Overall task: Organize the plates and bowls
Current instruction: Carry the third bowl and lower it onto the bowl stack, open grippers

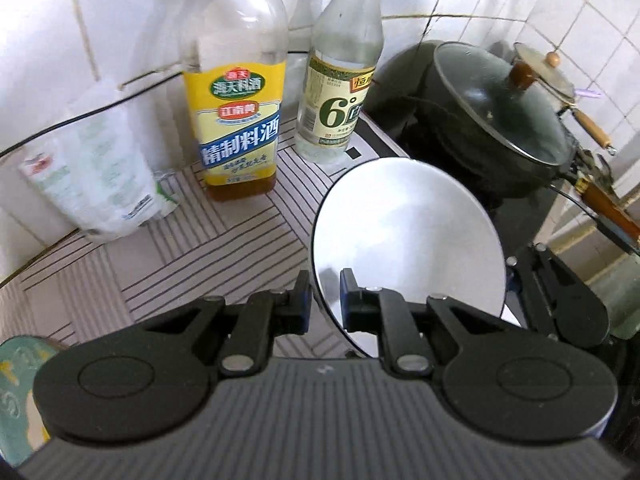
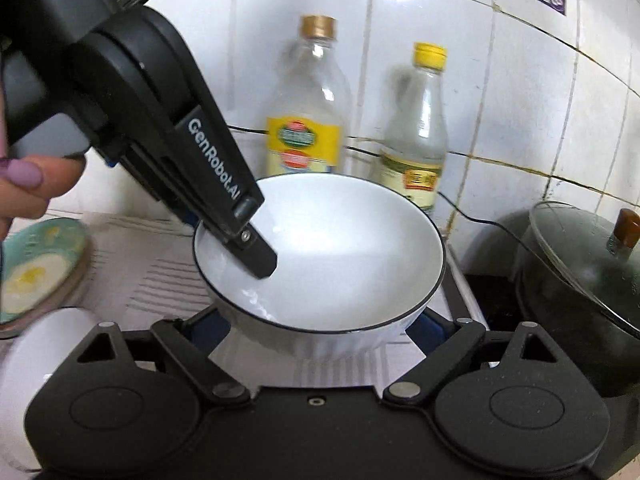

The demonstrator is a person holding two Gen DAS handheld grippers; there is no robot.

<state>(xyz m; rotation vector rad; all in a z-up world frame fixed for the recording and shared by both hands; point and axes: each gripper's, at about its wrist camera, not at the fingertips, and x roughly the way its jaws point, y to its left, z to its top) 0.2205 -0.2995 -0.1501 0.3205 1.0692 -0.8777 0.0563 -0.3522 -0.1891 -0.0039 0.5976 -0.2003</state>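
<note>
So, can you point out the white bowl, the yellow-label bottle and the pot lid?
white bowl (image 2: 340, 256): right wrist view, inner white surface.
yellow-label bottle (image 1: 240, 136): left wrist view, middle of its label.
pot lid (image 1: 500, 108): left wrist view, glass part below the brown knob.

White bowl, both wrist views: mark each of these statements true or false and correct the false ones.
1. The left tool grips the white bowl by its rim. True.
2. The bowl holds soup. False: it is empty.
3. Both bottles behind it have yellow caps. False: the left bottle has a gold cap, the right bottle a yellow one.
4. The pot has a glass lid. True.
5. The right tool cradles the bowl's underside. True.
</note>
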